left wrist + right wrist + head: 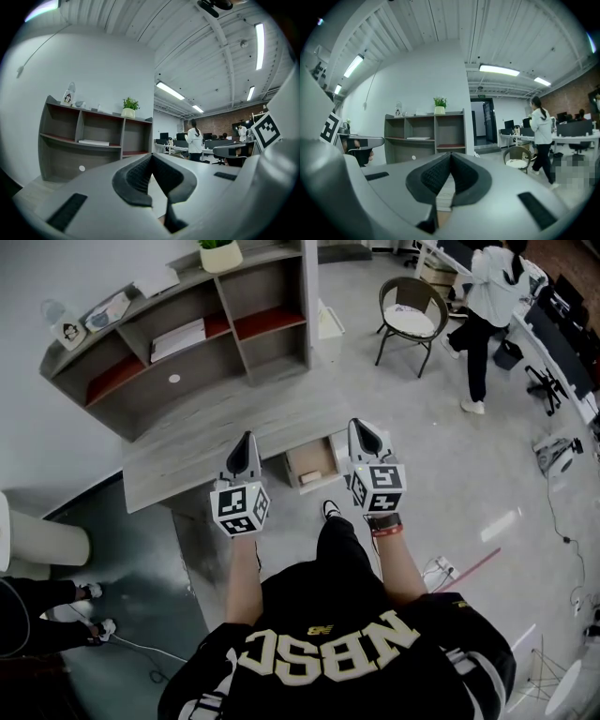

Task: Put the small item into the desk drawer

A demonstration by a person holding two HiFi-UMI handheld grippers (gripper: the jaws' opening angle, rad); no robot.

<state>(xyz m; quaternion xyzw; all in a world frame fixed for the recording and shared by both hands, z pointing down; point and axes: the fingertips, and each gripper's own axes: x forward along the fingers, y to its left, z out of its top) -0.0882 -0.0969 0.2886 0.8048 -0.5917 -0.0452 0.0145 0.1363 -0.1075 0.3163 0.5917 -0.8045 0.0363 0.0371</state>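
— Anything readable over there?
— Past the grey desk (187, 460), only "NBSC" across the person's black shirt (328, 648).
— And the drawer (312, 465)?
— It stood open, pale inside; I couldn't tell whether the small item lay there.
— The tools?
— Left tool (247, 439) and right tool (360, 427) were both pinched closed on nothing, either side of the drawer.

A grey shelf unit with red boards (192, 371) carries a potted green plant (220, 253) on top. A round dark chair with white cushion (412, 317) stands near a person in white (489, 292).
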